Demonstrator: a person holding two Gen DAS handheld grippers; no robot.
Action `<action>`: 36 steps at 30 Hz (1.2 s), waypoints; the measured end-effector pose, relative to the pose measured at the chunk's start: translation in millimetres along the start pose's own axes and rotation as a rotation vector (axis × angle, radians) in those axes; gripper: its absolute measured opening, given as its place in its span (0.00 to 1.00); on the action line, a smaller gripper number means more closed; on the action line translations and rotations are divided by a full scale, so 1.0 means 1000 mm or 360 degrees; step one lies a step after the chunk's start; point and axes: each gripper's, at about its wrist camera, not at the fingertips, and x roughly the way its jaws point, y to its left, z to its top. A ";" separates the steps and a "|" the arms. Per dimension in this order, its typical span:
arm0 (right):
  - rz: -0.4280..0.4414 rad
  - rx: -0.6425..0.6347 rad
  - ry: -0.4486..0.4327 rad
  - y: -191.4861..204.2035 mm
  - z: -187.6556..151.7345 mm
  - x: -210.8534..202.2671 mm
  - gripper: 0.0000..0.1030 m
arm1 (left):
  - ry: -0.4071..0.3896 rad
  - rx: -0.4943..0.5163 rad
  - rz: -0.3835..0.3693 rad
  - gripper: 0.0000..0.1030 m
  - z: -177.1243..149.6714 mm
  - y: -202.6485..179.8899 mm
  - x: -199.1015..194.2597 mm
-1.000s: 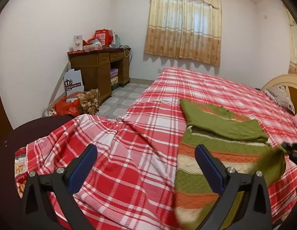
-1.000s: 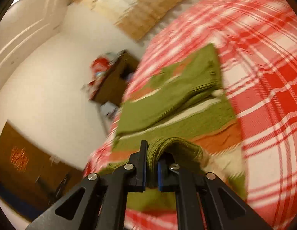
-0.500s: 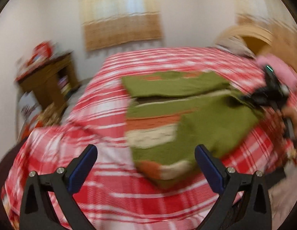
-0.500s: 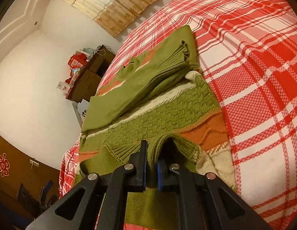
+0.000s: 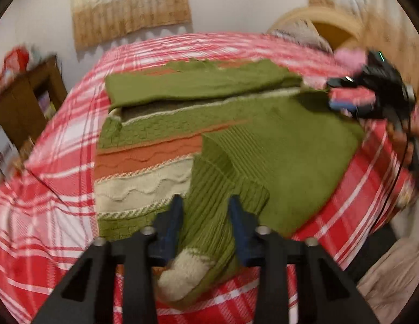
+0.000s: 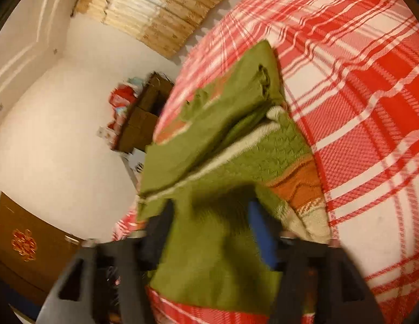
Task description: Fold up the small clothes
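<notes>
A small green knit sweater [image 5: 236,124] with orange and cream stripes lies on the red plaid bed [image 5: 60,148], one sleeve folded across its top. My left gripper [image 5: 205,210] is partly closed around the ribbed sleeve cuff at the near edge, its blue pads beside the fabric with gaps showing. My right gripper [image 6: 212,216] is open, its jaws standing wide on either side of a green fold of the sweater [image 6: 217,243]. It also shows in the left wrist view [image 5: 371,94] at the sweater's right edge.
A brown wooden desk [image 5: 28,100] with red items stands left of the bed by the wall. Curtains [image 5: 131,8] hang on the far wall. A headboard and pillow [image 5: 312,32] are at the right. A dark cabinet [image 6: 25,248] is on the near left.
My left gripper swung over to the sweater's near sleeve and narrowed around the cuff. My right gripper, shut on a green fold before, has opened wide.
</notes>
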 end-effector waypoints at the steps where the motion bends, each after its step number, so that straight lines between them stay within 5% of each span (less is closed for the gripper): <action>1: 0.0023 0.0009 -0.0021 -0.001 0.001 -0.006 0.66 | -0.0006 -0.0074 -0.0024 0.23 0.002 0.008 0.000; 5: 0.0059 -0.0009 -0.0133 -0.003 0.000 -0.035 0.66 | 0.0034 -0.0333 -0.0077 0.21 0.001 0.033 0.004; 8: -0.0041 -0.0089 -0.0177 0.000 -0.008 -0.047 0.66 | 0.0044 -0.0282 -0.0071 0.22 -0.003 0.028 0.001; 10: -0.0055 -0.0084 -0.0156 -0.001 -0.013 -0.047 0.66 | 0.0016 -0.0170 -0.0037 0.33 -0.005 0.015 -0.009; 12: -0.0048 -0.0071 -0.0132 -0.002 -0.017 -0.045 0.66 | -0.0025 -0.0084 -0.0033 0.76 -0.007 0.007 -0.019; 14: -0.0046 -0.0070 -0.0116 -0.004 -0.018 -0.042 0.66 | -0.0083 0.0011 -0.0043 0.89 -0.011 -0.003 -0.030; 20: -0.0027 -0.0075 -0.0109 0.003 -0.018 -0.035 0.66 | -0.0011 0.0166 -0.0022 0.85 -0.012 -0.011 -0.018; 23: -0.0028 -0.0101 -0.0113 0.008 -0.018 -0.036 0.66 | 0.0132 0.0201 -0.0010 0.39 -0.012 -0.009 0.006; 25: -0.0040 -0.0119 -0.0117 0.012 -0.018 -0.038 0.66 | 0.0102 0.0188 -0.0022 0.34 -0.009 -0.007 0.004; 26: -0.0046 -0.0126 -0.0121 0.012 -0.016 -0.037 0.66 | 0.0081 0.0161 -0.0040 0.20 -0.008 -0.004 0.001; 27: -0.0049 -0.0126 -0.0126 0.012 -0.016 -0.038 0.66 | 0.0063 0.0097 -0.0067 0.17 -0.006 0.002 -0.003; 32: -0.0052 -0.0119 -0.0126 0.010 -0.016 -0.036 0.66 | -0.0013 -0.0451 -0.0167 0.16 -0.005 0.062 -0.005; 36: -0.0071 -0.0148 -0.0108 0.012 -0.018 -0.030 0.66 | -0.0006 -0.0567 -0.0197 0.25 -0.010 0.072 -0.005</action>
